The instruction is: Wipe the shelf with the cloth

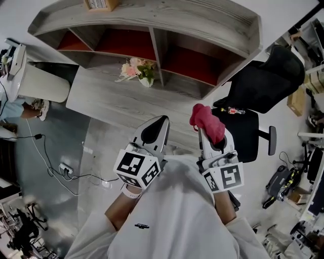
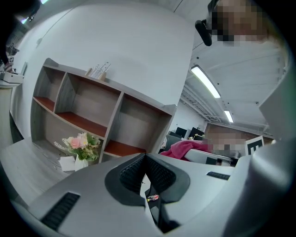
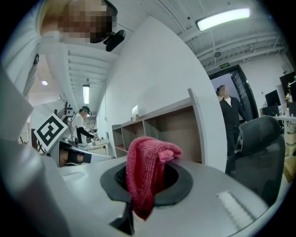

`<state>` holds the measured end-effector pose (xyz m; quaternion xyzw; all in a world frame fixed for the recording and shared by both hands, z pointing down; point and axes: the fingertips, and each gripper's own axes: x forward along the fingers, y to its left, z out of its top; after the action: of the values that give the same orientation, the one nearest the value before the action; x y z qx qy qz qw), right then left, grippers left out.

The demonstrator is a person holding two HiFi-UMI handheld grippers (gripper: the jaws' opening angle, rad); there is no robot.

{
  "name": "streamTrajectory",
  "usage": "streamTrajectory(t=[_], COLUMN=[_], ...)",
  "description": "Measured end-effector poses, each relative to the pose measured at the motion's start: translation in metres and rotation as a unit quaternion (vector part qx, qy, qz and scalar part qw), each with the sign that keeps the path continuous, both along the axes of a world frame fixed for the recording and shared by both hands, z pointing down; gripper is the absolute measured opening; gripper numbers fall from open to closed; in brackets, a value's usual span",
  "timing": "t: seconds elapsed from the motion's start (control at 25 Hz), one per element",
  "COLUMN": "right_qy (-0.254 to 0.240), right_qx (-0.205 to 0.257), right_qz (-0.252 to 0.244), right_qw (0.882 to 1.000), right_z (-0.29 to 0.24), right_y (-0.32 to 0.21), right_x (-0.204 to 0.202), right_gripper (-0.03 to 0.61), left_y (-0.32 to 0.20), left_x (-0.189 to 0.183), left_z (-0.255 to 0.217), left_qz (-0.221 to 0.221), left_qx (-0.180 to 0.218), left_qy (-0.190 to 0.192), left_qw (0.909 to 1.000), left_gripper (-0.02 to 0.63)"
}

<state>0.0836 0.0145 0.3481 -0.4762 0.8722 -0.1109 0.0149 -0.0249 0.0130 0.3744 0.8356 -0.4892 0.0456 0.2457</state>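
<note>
The right gripper (image 3: 147, 183) is seen clamped on the pink-red cloth (image 3: 148, 169). The fabric is pinched between the dark pads and bunched up above the jaws, with a short tail hanging below them. The left gripper (image 2: 144, 159) is closed tip to tip, and nothing is caught between its ribbed pads. Both grippers are held side by side in front of the person's white sleeves (image 1: 172, 217), the left one just beside the right.

In the head view the cloth is carried in the air over the near right part of the grey wood desk (image 1: 109, 103), apart from the shelf (image 1: 167, 23) and touching none of it. The shelf is set at the back of the desk: a grey wood unit with open compartments, whose floors are a reddish brown.

A small bouquet (image 1: 137, 68) of pink and white flowers in a white vase (image 1: 146, 82) is placed on the desk just in front of the middle compartment. A small box (image 1: 101, 4) is set on top of the shelf.

To the right, beside the desk, a black office chair (image 1: 263, 83) is seen, and a small object (image 1: 233, 110), possibly a toy, is lying on its seat.
</note>
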Motion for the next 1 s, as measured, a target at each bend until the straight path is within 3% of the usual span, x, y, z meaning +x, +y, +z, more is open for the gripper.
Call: streamTrajectory(t=[0.16, 0.64, 1.0], right_qy=[-0.002, -0.001, -0.018], right_qx=[-0.009, 0.018, -0.018], right_qz=[0.003, 0.002, -0.002], right_qw=[1.0, 1.0, 1.0], right_z=[0.007, 0.014, 0.044], right_y=[-0.011, -0.095, -0.166], right_x=[-0.005, -0.05, -0.084], right_gripper=[0.058, 0.058, 0.058], left_y=[-0.006, -0.053, -0.087], left_x=[-0.009, -0.041, -0.052], left_z=[0.0, 0.004, 0.018], left_qz=[-0.001, -0.043, -0.046], left_qx=[-0.003, 0.012, -0.001], left_qy=[0.0, 0.008, 0.021], left_qw=[1.0, 0.999, 0.9987], left_gripper=[0.0, -0.001, -0.001])
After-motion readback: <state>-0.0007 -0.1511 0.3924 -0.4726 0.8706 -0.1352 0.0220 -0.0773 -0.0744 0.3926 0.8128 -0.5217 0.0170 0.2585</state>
